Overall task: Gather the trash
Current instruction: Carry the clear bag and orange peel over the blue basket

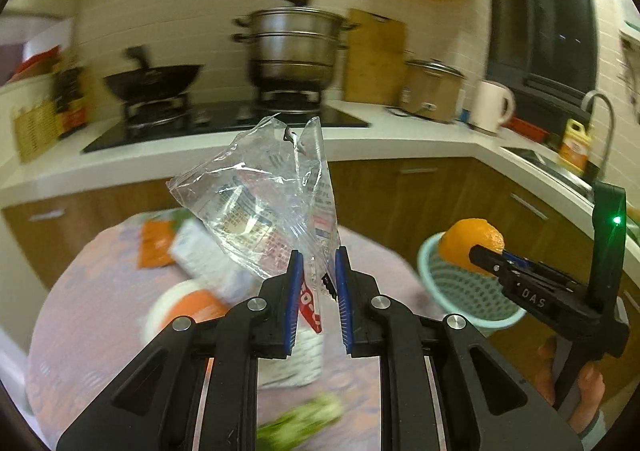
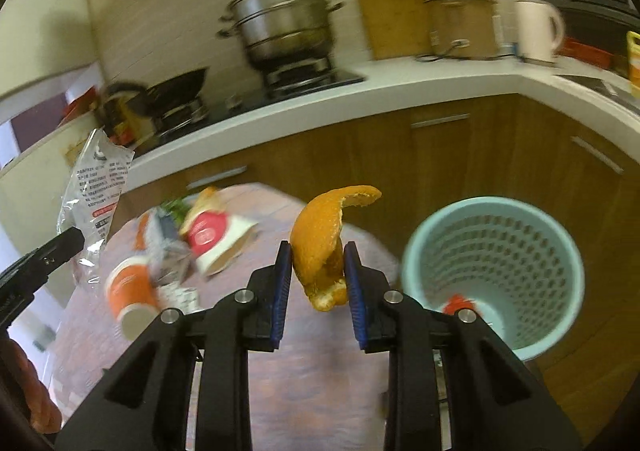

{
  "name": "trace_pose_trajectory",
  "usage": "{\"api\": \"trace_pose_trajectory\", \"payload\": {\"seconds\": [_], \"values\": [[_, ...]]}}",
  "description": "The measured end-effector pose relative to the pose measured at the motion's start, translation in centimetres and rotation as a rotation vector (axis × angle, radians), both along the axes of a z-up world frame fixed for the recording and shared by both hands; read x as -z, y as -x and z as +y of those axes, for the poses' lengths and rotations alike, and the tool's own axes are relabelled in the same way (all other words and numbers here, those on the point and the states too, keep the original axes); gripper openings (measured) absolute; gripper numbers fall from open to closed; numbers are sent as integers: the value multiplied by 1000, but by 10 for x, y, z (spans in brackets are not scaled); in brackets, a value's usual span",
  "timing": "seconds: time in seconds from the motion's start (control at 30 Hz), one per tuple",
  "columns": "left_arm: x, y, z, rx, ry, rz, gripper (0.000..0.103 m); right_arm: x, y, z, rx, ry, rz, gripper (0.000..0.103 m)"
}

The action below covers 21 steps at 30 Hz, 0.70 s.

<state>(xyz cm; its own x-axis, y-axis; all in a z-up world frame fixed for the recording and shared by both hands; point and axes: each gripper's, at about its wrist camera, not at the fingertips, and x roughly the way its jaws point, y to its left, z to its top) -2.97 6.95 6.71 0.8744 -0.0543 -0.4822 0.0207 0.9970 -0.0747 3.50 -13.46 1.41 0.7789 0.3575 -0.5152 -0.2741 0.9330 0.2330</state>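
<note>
My left gripper (image 1: 318,263) is shut on a crumpled clear plastic wrapper (image 1: 256,195) with printed text, which stands up above the blue pads. In the right wrist view the same wrapper (image 2: 96,187) hangs at the far left from the left gripper (image 2: 68,241). My right gripper (image 2: 316,255) is shut on a curled orange peel (image 2: 320,243), raised over the table. A pale green perforated basket (image 2: 520,251) stands just right of it, with a small red scrap (image 2: 460,305) at its bottom. From the left wrist view, the right gripper (image 1: 486,255) holds the peel (image 1: 468,239) in front of the basket (image 1: 468,291).
The round table (image 2: 320,371) carries an orange paper cup (image 2: 130,291), a red-and-white cup (image 2: 218,239), crumpled packaging and green scraps (image 1: 304,423). Behind stand wooden cabinets, a white counter (image 2: 400,79), a stove with wok and steamer pot, a kettle and a sink.
</note>
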Motion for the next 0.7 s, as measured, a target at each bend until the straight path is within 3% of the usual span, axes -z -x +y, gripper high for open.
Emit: {"api": "trace_pose_trajectory", "payload": {"seconds": [0.27,0.43,0.7], "values": [[6,-47,-89,176,37,56,15,12,-17,-73,162,11,3,23],[31,-76,-141,264,31,110,15,34,-30,-106,239,26,40,23],[72,-118,-180,344,47,227,15,70,-59,-139,299,19,141,23]]}}
